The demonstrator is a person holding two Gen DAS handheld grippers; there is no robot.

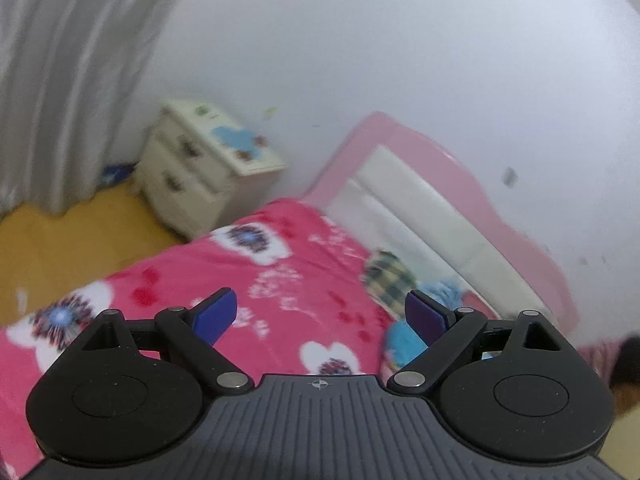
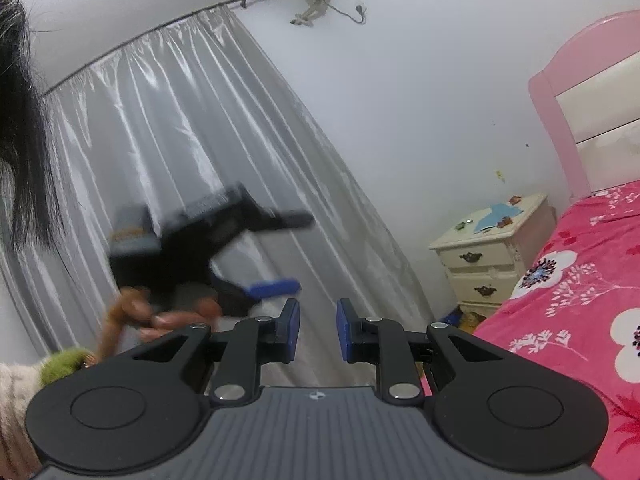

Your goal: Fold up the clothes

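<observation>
**Both grippers empty over the bed**

Low in its own view, the left gripper gapes wide, holding nothing. The right gripper stands narrowly parted, also empty. Beyond lies the pink bed; clothes sit bunched at centre right against the headboard. A nightstand stands upper left.
</observation>
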